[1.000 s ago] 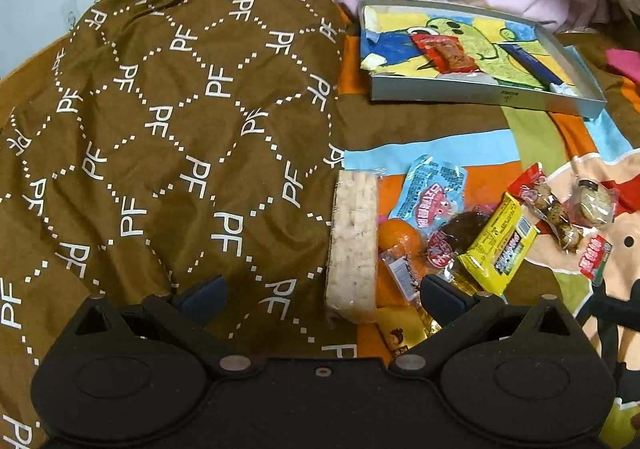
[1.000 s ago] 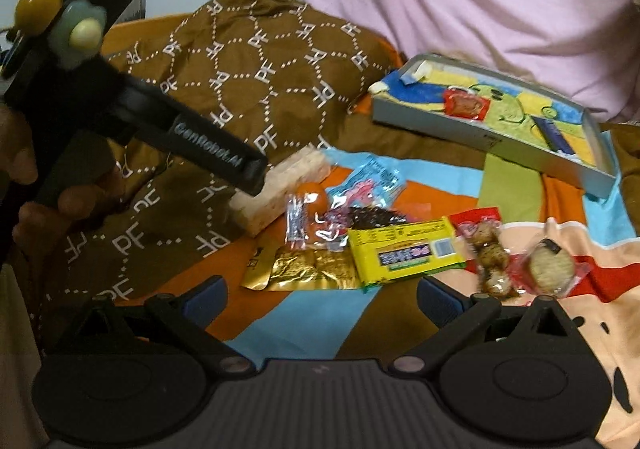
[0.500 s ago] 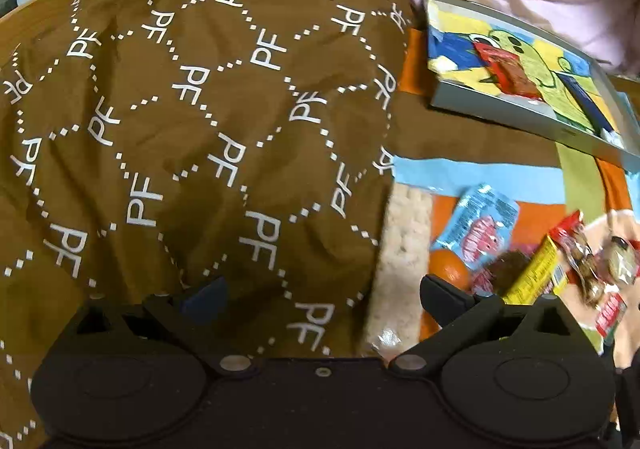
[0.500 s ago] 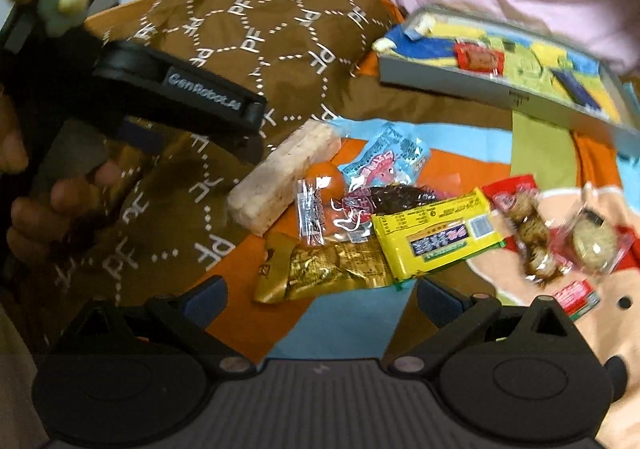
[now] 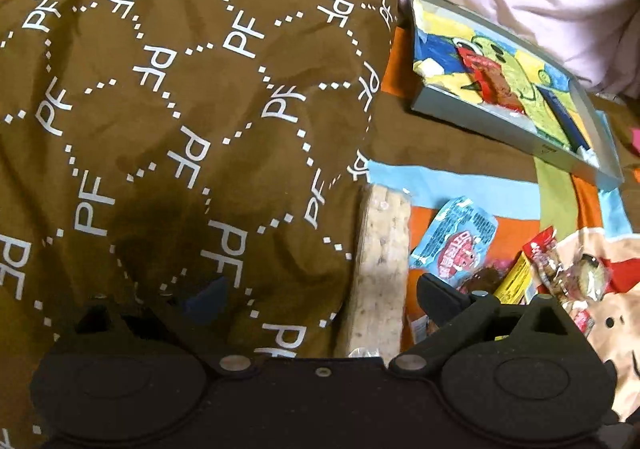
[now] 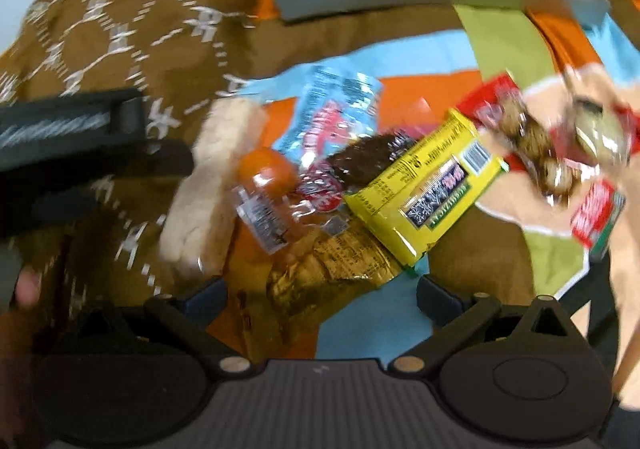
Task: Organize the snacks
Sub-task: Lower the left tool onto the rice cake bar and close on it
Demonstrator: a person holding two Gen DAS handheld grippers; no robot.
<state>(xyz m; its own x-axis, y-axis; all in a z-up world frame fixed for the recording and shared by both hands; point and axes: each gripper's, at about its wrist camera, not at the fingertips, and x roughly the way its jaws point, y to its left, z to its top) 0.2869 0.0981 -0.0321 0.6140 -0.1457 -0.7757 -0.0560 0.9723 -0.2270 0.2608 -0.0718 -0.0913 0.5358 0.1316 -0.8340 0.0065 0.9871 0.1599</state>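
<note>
Yellow snack bar (image 6: pixel 424 191) lies just ahead of your right gripper (image 6: pixel 320 295), fingers spread, empty; your left gripper (image 5: pixel 320 295) gapes too, straddling the rice-cracker pack (image 5: pixel 380 269).

Dim warm light; right view motion-blurred, fisheye-warped.

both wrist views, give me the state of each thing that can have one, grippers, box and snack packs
left gripper: open, empty, low over the brown cloth
right gripper: open, empty, over the gold packet
gray box: open on top, one red packet inside
long rice cracker pack: sealed, lying flat beside the cloth
yellow bar: sealed, lying flat
gold packet: crinkled, lying flat
</note>
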